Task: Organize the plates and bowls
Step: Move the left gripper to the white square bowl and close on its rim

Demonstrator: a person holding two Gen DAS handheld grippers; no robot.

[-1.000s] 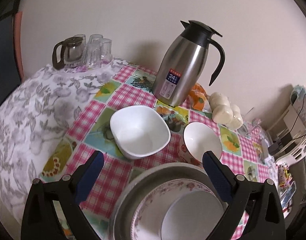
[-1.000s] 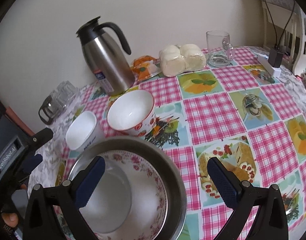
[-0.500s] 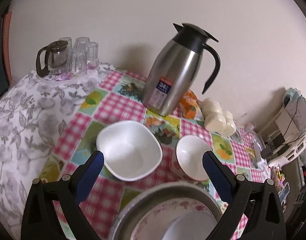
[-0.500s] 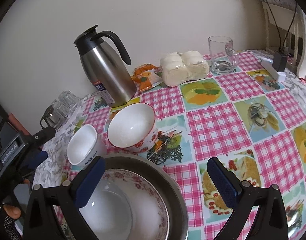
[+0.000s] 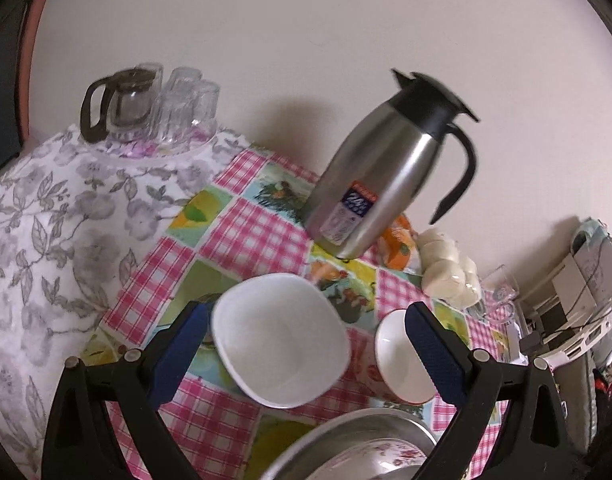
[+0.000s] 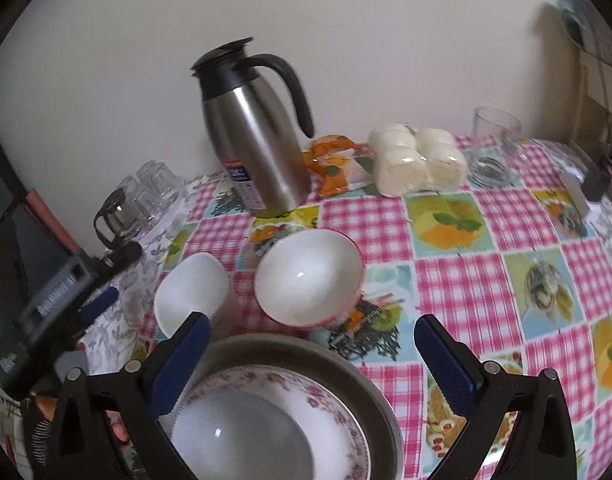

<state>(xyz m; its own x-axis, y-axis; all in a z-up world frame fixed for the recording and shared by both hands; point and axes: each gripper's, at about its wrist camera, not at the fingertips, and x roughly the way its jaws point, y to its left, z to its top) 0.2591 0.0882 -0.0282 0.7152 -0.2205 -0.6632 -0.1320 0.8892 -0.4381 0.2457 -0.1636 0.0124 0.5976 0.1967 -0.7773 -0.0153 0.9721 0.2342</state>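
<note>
— Where do we stand with the dishes?

— We judge we are at the approach for a pickup. Our left gripper (image 5: 306, 344) is spread wide and holds nothing, and the squarish white bowl (image 5: 280, 346) sits on the checked tablecloth (image 5: 242, 232) framed between its two blue pads. Just to that bowl's right stands the round bowl with the red pattern (image 5: 401, 364), partly hidden behind the right-hand pad.

— And our other hand?

— The right gripper (image 6: 307, 362) is also wide open and empty, hanging over the steel basin (image 6: 379, 396). Inside the basin lies the floral plate (image 6: 345, 412), and a white bowl (image 6: 242, 436) rests on that plate. So the stack is begun; two bowls are not yet in it.

— What does the next move ask of us?

— Most likely we bring the left pads down on the squarish bowl's rim, one inside and one outside (its wall looks smooth and glazed, so we expect a slippery hold), close, lift, and carry it toward the basin. We should keep clear of the steel thermos (image 5: 381, 176) behind it and the round bowl close beside it.

— Does the right hand help?

— It could take the round bowl (image 6: 309, 276), which lies just ahead of it.
</note>
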